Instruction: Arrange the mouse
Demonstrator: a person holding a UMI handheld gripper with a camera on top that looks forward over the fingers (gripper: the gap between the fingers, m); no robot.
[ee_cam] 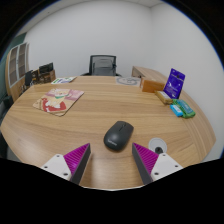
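I've got the gripper spread wide, nothing held. The black mouse sits on the wooden table just ahead of the fingers, roughly centred between them, not touching either. A small white object by the right finger is partly hidden; can't identify it. Further off: magazines, a purple box, green packets, an office chair.
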